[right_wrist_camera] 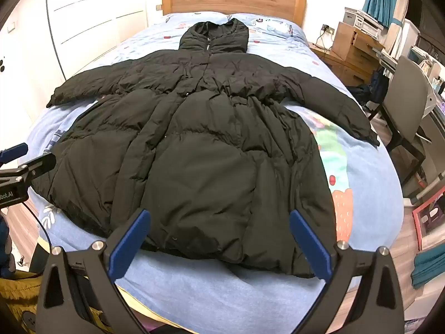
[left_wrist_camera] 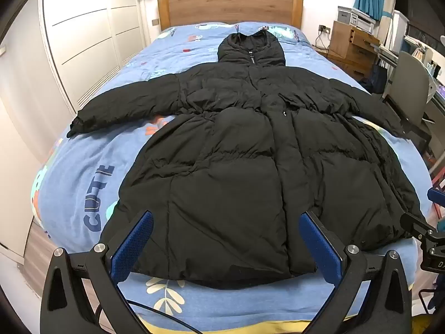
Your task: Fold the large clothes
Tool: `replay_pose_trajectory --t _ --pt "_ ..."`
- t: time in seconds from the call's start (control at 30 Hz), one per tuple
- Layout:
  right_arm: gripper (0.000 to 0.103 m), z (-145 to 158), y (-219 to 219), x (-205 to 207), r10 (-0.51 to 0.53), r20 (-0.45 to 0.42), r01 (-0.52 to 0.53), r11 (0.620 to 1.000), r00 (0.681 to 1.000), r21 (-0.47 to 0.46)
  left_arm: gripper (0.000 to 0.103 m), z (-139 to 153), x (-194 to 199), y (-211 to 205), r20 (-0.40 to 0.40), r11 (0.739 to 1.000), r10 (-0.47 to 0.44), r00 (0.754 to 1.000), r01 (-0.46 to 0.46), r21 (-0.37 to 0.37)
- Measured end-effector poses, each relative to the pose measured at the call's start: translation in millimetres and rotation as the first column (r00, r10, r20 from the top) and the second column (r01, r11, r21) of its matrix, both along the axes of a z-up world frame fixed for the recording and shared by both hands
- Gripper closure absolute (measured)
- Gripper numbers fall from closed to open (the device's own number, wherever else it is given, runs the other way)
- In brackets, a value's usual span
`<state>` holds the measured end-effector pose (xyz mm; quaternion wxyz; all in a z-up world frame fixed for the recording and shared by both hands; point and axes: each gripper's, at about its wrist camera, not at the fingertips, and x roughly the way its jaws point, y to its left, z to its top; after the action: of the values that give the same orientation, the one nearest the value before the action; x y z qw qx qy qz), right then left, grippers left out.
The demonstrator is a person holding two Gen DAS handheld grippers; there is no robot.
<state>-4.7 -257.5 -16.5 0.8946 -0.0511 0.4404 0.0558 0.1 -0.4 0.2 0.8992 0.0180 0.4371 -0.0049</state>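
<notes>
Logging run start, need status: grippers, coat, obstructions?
Left gripper open, right gripper open, both empty. Black coat flat on bed, sleeves spread. Nothing on coat.

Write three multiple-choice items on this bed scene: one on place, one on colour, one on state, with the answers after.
1. Where does the coat's hood point?
A. toward the headboard
B. toward the wardrobe
C. toward the desk

2. What colour is the coat?
A. red
B. black
C. white

3. How are the left hand-held gripper and right hand-held gripper?
A. both shut on the hem
B. one shut
C. both open

Answers: A, the hood lies nearest the wooden headboard; B, its quilted shell is black throughout; C, the blue pads stand wide apart, holding nothing.
</notes>
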Motion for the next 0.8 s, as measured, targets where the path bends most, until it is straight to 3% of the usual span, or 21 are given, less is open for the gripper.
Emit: replay_pose_trajectory --t 0.8 --pt "0.002 3.3 -4.7 4.0 0.002 -0.006 -0.002 1.000 1.000 0.018 0.001 -8.8 -1.0 -5.7 0.000 1.000 0.001 1.000 -0.001 0.001"
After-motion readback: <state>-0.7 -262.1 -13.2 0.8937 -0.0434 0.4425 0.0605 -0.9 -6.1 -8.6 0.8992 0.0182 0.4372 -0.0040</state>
